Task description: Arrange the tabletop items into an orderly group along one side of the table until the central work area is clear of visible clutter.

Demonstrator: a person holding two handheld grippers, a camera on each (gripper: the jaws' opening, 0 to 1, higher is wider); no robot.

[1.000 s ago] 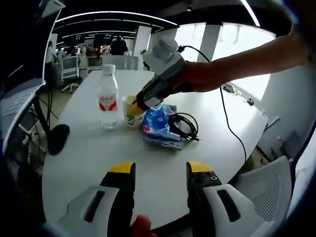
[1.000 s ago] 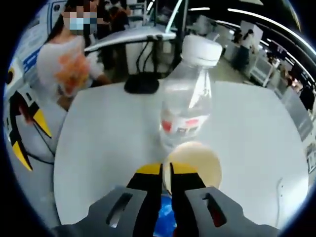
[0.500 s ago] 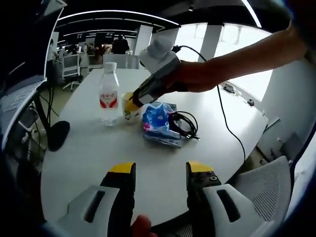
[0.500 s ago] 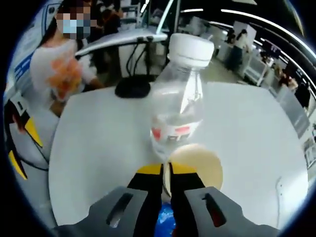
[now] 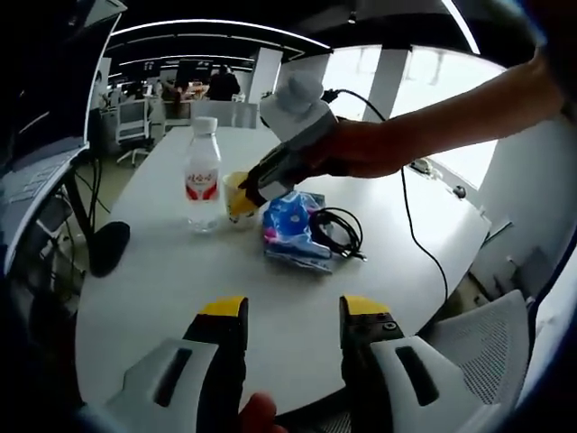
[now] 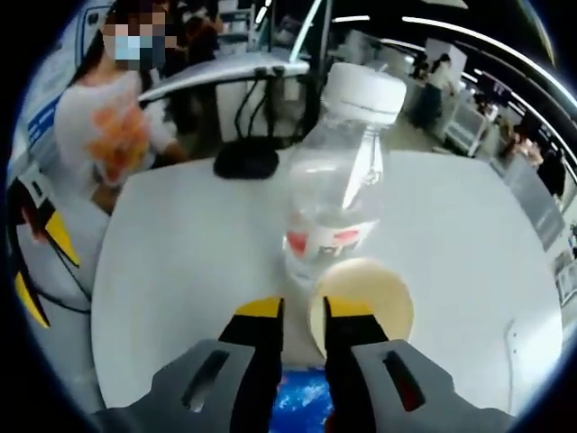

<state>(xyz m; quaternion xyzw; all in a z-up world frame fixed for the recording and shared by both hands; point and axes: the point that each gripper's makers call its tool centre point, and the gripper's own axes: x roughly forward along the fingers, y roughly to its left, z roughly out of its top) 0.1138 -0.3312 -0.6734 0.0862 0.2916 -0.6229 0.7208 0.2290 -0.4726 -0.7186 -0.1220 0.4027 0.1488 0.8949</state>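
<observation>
Straddling the cup (image 6: 362,299) rim beside the bottle (image 6: 338,194), right gripper (image 6: 299,317) jaws look slightly apart, maybe touching; left gripper (image 5: 290,311) hovers wide open over the table (image 5: 162,280).

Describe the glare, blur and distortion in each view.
Left gripper view: windows behind the arm blow out white; fisheye bows the white table; objects stay sharp. Right gripper view: the near water bottle and paper cup look soft and bulged.
</observation>
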